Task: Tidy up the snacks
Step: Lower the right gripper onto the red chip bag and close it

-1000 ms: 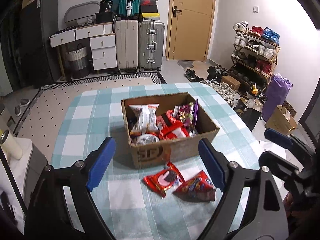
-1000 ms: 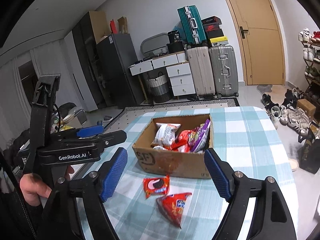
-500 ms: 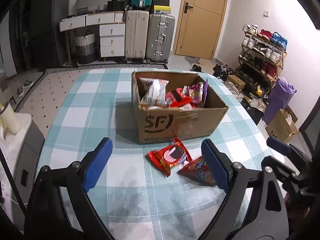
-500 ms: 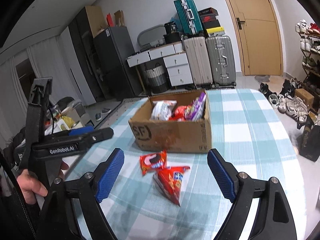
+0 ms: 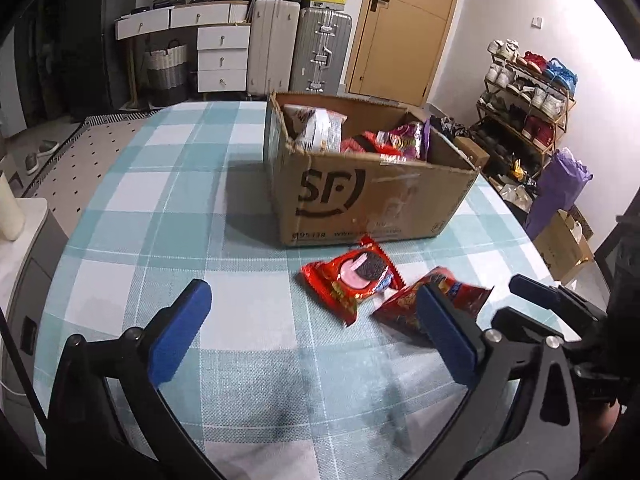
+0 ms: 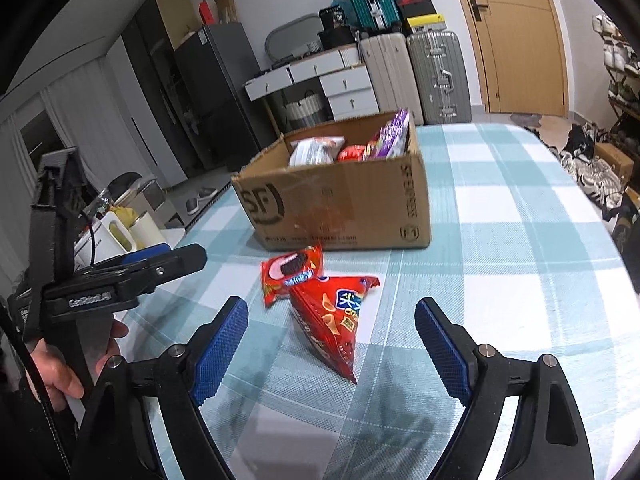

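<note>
both tongs have come down lower toward the desk [image 5: 248,240] since a moment ago, so a grab looks close. the left tongs [image 5: 308,336] are opening wide with nothing between them, and the right tongs [image 6: 330,344] are spread around the chip bag [image 6: 332,320] without touching it. the shiny red cookie pack [image 5: 352,280] lies flat at 12 o'clock from the chip bag, just in front of the box [image 5: 372,196].

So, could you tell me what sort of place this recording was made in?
Most likely a lived-in home, perhaps an entry or dining area: a shoe rack full of shoes, suitcases by a wooden door, and a table under a checked cloth.
</note>
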{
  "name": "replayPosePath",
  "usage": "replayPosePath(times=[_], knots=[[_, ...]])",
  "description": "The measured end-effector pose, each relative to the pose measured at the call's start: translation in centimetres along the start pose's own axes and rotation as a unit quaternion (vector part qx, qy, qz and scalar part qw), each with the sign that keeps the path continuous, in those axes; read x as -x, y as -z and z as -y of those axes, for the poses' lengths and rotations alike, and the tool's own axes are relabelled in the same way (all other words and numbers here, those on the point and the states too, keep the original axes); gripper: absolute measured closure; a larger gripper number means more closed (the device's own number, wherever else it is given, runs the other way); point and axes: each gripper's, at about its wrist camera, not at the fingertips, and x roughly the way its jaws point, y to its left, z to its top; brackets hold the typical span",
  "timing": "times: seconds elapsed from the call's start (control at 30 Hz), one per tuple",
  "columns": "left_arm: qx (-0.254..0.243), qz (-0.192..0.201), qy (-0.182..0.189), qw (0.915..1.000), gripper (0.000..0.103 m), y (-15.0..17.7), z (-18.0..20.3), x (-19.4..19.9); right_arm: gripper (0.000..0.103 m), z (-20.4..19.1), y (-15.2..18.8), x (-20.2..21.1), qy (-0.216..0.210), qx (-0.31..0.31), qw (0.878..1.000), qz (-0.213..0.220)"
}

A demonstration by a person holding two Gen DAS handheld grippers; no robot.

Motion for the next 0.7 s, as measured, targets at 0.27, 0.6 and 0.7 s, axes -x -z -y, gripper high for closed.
replayPosePath(times=[0.27,0.6,0.7], knots=[[0.008,-0.026,0.002,0.9996,0.001,1.1,-0.6,-2.1,0.016,0.5,0.1,-3.6,-0.006,-0.007,1.000,-0.028],[0.018,-0.050,0.001,0.9986,0.001,1.7,-1.7,-4.3,0.017,0.8,-0.6,-6.7,-0.015,-0.015,0.999,-0.048],[0.022,-0.054,0.001,0.9983,0.001,1.7,-2.0,-4.8,0.022,0.9,-0.8,-7.4,-0.018,-0.015,0.998,-0.055]])
